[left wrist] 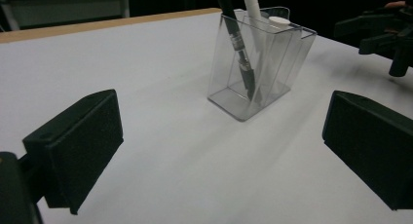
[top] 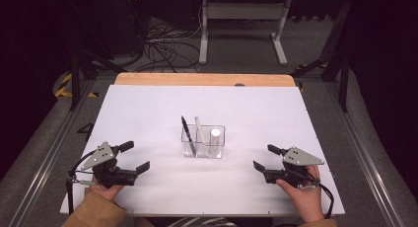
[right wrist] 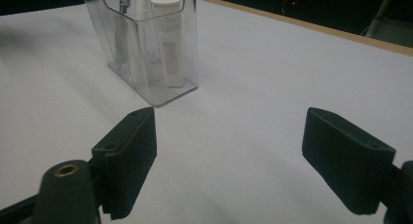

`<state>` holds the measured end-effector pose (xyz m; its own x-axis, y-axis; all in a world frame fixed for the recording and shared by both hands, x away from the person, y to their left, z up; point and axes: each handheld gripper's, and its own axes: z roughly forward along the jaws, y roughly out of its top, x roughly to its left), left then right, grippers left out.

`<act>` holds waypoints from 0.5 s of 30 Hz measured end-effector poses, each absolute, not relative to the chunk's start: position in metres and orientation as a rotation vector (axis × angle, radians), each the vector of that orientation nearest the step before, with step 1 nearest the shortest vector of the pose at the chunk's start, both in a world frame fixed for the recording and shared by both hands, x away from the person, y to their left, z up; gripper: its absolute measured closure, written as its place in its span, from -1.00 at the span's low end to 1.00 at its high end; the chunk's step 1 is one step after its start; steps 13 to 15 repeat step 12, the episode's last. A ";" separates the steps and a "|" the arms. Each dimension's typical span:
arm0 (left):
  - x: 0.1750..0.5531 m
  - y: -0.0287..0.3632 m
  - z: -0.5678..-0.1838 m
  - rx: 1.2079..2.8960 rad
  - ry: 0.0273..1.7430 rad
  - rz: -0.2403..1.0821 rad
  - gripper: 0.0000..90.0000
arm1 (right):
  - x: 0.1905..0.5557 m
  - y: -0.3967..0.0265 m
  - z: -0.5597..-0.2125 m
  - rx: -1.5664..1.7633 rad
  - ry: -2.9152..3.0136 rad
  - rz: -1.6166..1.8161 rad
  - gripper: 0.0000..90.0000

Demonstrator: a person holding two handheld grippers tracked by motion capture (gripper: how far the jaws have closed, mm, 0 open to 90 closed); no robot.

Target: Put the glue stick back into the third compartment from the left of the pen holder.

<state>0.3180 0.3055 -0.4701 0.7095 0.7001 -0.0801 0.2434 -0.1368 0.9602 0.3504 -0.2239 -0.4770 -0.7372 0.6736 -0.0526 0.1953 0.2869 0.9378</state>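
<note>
Clear holder (top: 203, 141) with pens mid-table, left claw (top: 134, 156) wide, right claw (top: 265, 158) wide, both empty.

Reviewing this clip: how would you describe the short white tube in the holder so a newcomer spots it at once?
Start at the white table and find the clear plastic holder at its middle, between the two grippers. Three things stand inside it: a black pen, a slim white pen and the white tube. The tube is the right-hand one, upright, stubby and flat-capped, while both pens lean and rise above the rim.
</note>
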 end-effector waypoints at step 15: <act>0.317 0.313 -0.467 1.746 0.799 0.515 -0.92 | 0.351 -0.224 -0.478 0.778 2.132 1.441 -0.55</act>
